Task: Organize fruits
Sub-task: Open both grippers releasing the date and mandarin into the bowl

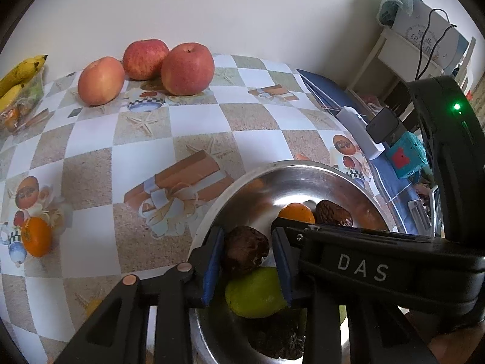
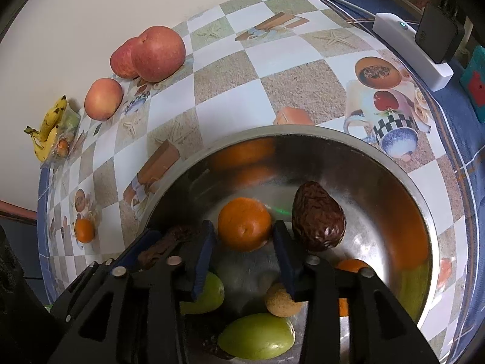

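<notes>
A steel bowl (image 2: 424, 200) holds a small orange (image 2: 244, 224), a wrinkled brown date (image 2: 318, 217), green fruits (image 2: 256, 336), and a tan round fruit (image 2: 282, 301). My left gripper (image 1: 247, 256) is over the bowl (image 1: 212, 212), its jaws around a brown date (image 1: 245, 253) above a green fruit (image 1: 254, 292). My right gripper (image 2: 244, 257) is open just above the orange, which sits between its fingertips. The right gripper body also shows in the left wrist view (image 1: 379, 261).
Three apples (image 1: 186, 68) stand at the table's far side, also in the right wrist view (image 2: 157, 53). Bananas (image 1: 18, 71) and a plastic bag lie at far left. One small orange (image 1: 36, 236) sits on the checkered cloth. White and black boxes (image 2: 415, 45) lie at the right edge.
</notes>
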The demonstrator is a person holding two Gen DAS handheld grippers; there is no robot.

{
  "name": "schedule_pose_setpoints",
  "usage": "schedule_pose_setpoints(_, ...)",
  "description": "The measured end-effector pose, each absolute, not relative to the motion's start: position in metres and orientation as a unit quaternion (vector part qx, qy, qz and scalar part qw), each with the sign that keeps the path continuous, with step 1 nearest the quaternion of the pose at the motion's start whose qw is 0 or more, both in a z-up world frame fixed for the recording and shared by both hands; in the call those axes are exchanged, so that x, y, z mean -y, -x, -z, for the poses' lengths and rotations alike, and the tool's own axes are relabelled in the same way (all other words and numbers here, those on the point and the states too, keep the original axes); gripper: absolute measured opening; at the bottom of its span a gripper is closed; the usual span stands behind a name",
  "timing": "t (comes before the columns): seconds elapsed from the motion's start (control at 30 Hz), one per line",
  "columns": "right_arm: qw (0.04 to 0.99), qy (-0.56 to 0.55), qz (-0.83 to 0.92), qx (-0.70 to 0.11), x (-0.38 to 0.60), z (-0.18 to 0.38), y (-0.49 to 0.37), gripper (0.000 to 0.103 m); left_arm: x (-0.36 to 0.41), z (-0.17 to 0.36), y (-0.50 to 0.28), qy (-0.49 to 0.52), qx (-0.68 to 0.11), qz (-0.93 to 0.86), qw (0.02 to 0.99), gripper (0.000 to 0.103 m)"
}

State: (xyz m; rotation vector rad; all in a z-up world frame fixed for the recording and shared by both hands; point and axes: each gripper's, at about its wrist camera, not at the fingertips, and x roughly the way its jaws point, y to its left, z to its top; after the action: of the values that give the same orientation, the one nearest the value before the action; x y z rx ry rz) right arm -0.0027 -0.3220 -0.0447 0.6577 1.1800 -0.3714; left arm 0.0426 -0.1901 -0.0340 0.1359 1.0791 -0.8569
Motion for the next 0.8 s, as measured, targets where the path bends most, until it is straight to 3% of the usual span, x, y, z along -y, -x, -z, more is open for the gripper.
schedule_pose_setpoints(0.3,0.783,-0.295,0.167,-0.522,0.319,0.02,0.006,0.048,0.172,0.009,-0.046,-0.037,-0.495,0.395,0.773,0.059)
schedule_pose_setpoints(0.8,0.808,-0.277,0.167,-0.493,0.297,-0.009,0.016,0.049,0.094,0.0,-0.079,0.031,-0.537,0.277,0.796,0.064)
